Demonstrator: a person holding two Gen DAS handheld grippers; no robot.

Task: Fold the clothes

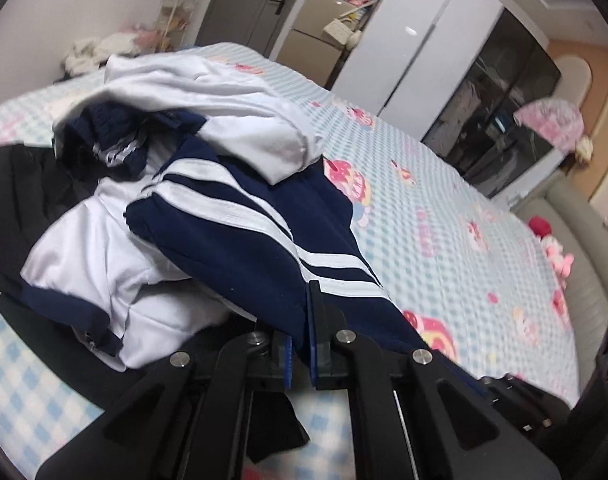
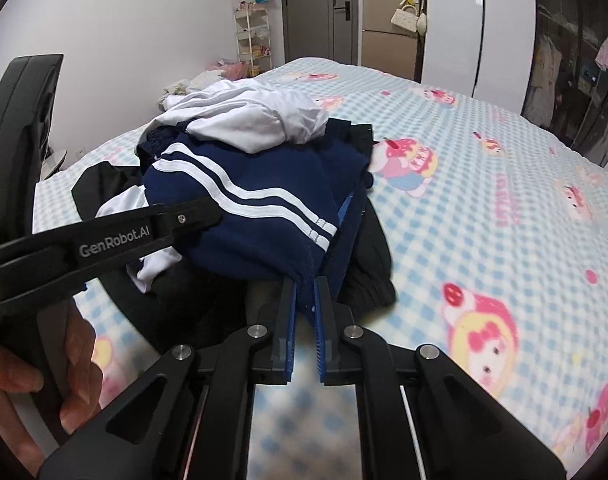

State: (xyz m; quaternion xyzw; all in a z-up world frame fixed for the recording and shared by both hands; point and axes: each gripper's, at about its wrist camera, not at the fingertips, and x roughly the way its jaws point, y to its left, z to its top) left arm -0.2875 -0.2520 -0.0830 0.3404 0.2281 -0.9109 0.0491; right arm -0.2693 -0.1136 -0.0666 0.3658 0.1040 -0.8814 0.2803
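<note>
A navy garment with two white stripes [image 1: 231, 232] lies on top of a clothes heap on the checked bed sheet [image 1: 444, 220]. My left gripper [image 1: 301, 320] is shut on its near edge, with cloth pinched between the blue pads. In the right wrist view my right gripper [image 2: 306, 284] is shut on another near edge of the same navy garment [image 2: 263, 184]. A white garment [image 2: 255, 112] lies crumpled on the far part of the heap, and a black garment [image 2: 372, 264] is underneath. A finger of my left gripper [image 2: 191, 214] reaches in from the left, held by a person's hand [image 2: 23, 380].
The sheet [image 2: 484, 200] stretches to the right with cartoon prints. A padded grey bed edge [image 1: 576, 264] carries plush toys [image 1: 556, 256]. Beyond the bed stand a white wardrobe [image 1: 416, 40], a beige cabinet [image 2: 388, 28] and a white shelf rack [image 2: 253, 40].
</note>
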